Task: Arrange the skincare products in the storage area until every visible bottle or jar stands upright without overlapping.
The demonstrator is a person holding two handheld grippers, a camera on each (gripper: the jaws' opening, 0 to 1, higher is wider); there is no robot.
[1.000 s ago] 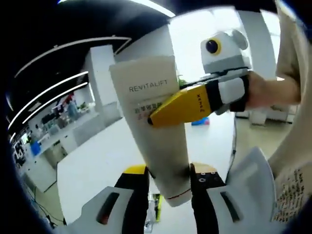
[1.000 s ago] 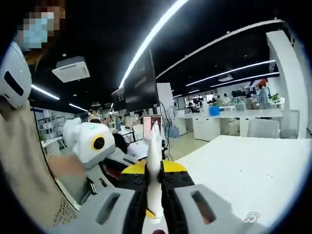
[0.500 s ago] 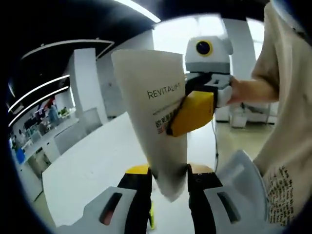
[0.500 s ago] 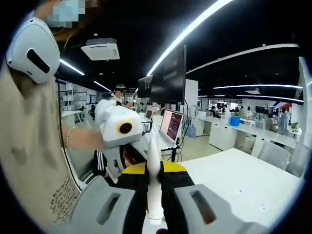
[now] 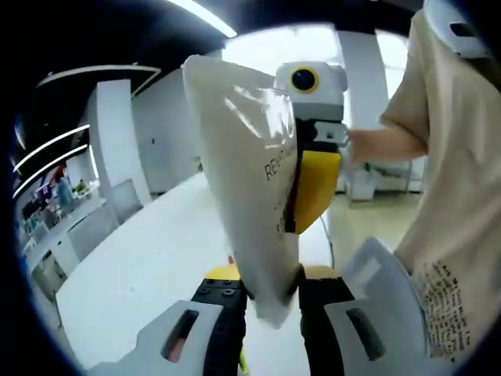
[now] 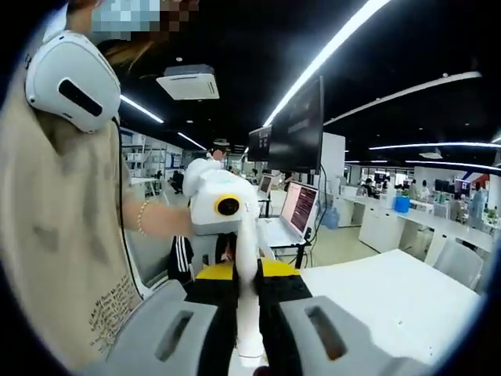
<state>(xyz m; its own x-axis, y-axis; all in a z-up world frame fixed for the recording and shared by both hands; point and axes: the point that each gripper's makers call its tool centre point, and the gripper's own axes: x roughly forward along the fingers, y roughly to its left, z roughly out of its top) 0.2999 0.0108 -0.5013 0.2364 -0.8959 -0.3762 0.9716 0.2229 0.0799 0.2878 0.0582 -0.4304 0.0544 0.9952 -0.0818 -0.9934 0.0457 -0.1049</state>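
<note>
A white REVITALIFT tube [image 5: 243,149] rises between the black-and-yellow jaws of my left gripper [image 5: 270,280], which is shut on its lower end. My right gripper [image 5: 304,205] reaches in from the right, its yellow jaw pressed on the tube's upper printed part. In the right gripper view the same tube [image 6: 249,329] shows edge-on, and my right gripper [image 6: 247,276] is shut on it. Behind it, a person's hand holds the left gripper [image 6: 228,249]. The tube is in the air, above the table.
A white table [image 5: 149,266] lies below and to the left, also seen as the table [image 6: 391,290] at the right. The person's beige T-shirt [image 5: 446,204] is close on the right. A laptop [image 6: 297,211] and a large monitor [image 6: 301,129] stand behind.
The tube has turned and tilted in the left gripper view, its printed face now more side-on. The right gripper has stayed clamped on it. Both cameras have swung, shifting the room behind.
</note>
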